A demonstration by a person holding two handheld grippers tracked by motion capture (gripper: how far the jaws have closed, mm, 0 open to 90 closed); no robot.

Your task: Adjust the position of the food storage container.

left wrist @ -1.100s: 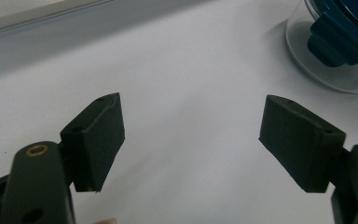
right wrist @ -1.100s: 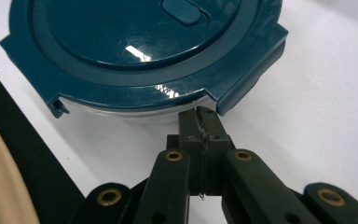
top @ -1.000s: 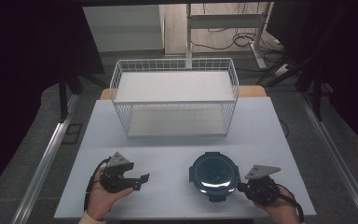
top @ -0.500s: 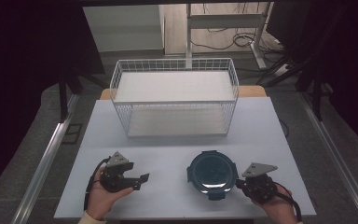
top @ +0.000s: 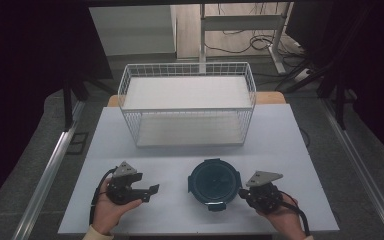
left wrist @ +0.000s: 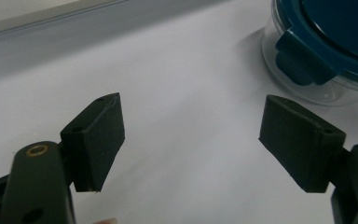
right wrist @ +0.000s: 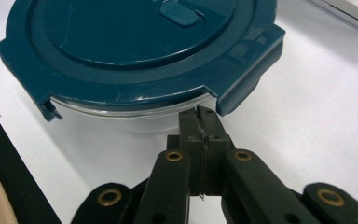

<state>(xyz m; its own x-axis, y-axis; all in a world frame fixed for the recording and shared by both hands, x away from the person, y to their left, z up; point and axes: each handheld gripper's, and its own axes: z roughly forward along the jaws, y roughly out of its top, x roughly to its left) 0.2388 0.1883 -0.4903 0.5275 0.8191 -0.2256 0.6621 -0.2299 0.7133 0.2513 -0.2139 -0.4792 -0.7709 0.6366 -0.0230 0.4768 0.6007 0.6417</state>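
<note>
Round container (top: pixel 214 181) near desk's (top: pixel 290 135) front edge. Right gripper (right wrist: pixel 200 114), jaws together, tips at its rim under the lid. Left gripper (left wrist: pixel 191 140), jaws apart, farther off.

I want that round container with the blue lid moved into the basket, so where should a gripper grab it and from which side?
Probably by the rim of the container, one jaw over the blue lid, one against the clear wall. The open left gripper faces it across bare table, so come in level from the left, between the latch tabs, which stick out.
</note>
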